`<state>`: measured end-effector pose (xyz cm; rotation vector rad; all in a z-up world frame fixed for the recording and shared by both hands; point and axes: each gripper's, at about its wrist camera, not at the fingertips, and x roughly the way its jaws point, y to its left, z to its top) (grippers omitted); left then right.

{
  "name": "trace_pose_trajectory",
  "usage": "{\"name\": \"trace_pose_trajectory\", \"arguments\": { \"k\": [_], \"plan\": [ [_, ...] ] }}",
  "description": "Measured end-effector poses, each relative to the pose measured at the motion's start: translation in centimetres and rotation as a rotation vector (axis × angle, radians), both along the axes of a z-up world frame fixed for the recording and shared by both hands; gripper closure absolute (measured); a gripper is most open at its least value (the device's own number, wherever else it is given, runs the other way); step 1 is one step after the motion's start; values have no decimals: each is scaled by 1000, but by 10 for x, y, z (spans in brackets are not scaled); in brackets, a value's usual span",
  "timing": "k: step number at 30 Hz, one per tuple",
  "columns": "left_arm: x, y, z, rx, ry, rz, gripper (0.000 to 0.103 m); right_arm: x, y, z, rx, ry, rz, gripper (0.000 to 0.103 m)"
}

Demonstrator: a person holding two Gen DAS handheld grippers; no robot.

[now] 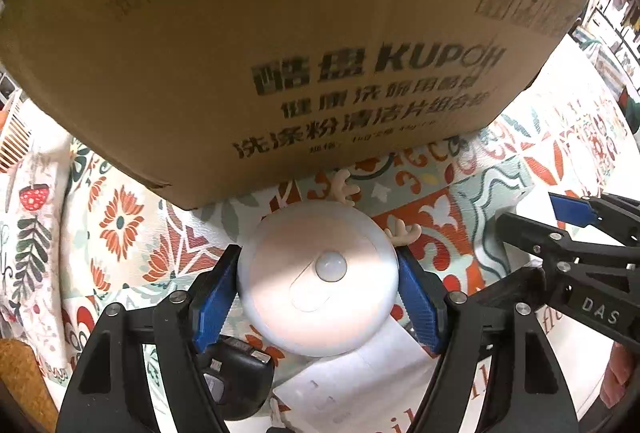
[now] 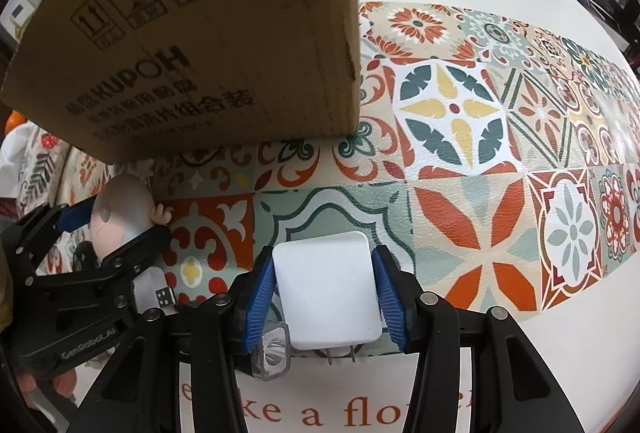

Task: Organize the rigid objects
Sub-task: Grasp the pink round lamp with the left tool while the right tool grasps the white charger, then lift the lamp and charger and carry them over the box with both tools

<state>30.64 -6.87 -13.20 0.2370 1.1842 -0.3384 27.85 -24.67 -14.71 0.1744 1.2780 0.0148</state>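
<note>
A round white light [image 1: 318,275] with a small dome in its middle and beige antlers [image 1: 345,186] lies on the patterned tablecloth [image 1: 120,221], just in front of the cardboard box [image 1: 280,33]. My left gripper [image 1: 318,253] is shut on it, one blue pad against each side. In the right wrist view my right gripper [image 2: 323,253] is shut on a white plug charger [image 2: 326,289], whose metal prongs point back toward the camera. The left gripper [image 2: 120,225] with the round white light [image 2: 116,213] shows at the left of that view. The right gripper [image 1: 536,217] reaches in from the right of the left wrist view.
The cardboard box [image 2: 200,33] stands tall at the back left. A small clear-headed flashlight [image 2: 274,351] lies by my right gripper's left pad, a black USB dongle [image 2: 165,299] further left. A black object [image 1: 236,381] and a white box [image 1: 352,385] lie under the left gripper. Patterned tablecloth [image 2: 460,113] stretches to the right.
</note>
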Motion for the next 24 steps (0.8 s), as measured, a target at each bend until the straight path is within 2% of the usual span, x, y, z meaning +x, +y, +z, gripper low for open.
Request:
{"name": "trace_pose_trajectory", "arguments": {
  "k": [15, 24],
  "plan": [
    [-24, 11, 45, -55, -100, 31, 28, -11, -19, 43, -6, -109, -3, 57],
    [-25, 7, 62, -78, -131, 39, 28, -19, -11, 60, -10, -159, -1, 57]
  ]
}}
